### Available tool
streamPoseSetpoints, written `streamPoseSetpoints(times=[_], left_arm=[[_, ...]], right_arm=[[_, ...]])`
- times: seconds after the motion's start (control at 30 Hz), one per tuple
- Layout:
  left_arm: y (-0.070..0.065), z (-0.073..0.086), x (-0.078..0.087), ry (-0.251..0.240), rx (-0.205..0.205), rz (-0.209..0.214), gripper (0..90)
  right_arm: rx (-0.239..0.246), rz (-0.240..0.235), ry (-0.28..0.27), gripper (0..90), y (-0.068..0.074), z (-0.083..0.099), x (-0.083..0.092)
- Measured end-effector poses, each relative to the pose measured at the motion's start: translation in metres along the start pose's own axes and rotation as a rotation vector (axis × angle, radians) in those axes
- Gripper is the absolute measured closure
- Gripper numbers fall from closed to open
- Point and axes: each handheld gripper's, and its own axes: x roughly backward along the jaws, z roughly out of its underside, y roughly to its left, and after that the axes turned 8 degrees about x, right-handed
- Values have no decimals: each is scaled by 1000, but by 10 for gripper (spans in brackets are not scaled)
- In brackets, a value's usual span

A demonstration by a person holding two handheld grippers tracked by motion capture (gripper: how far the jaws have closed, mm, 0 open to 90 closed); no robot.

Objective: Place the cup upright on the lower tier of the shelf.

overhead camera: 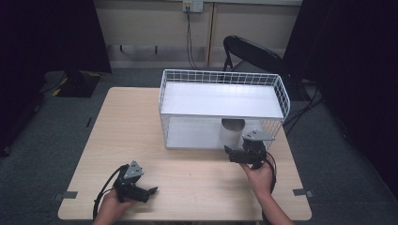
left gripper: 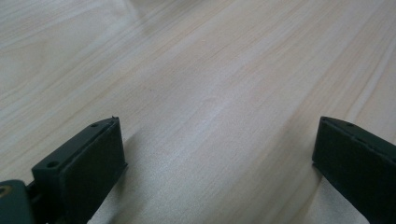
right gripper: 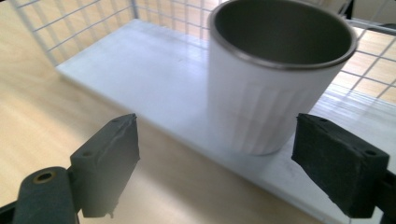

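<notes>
Right gripper spread wide, clear of white cup standing upright on wire rack's lower shelf. Apparently just released. Left gripper also spread, idle over table.

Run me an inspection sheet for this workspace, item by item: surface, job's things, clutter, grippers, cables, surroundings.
Surface: light wooden table.
Job's things: white cup standing upright on the lower shelf of the white wire rack.
Clutter: nothing seen.
Grippers: right gripper open, pads off the cup; left gripper open over bare table.
Cables: gripper cable at the left hand; wall cable.
Surroundings: grey carpet, folding chair.
</notes>
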Motion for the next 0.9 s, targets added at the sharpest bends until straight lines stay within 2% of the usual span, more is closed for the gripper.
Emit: streamPoseSetpoints(times=[0.1,0.33,0.57,0.9], left_arm=[[0,0,0,-1,0,-1,16],[0,-1,-1,3,-2,1,6],[0,-1,-1,3,0,3,6],[0,-1,-1,3,0,2,6]], right_arm=[[2,-46,-3,135,3,8,9],[16,-91,16,136,1,20,21],[43,-105,24,137,-4,30,28],[70,-99,38,138,-8,42,33]])
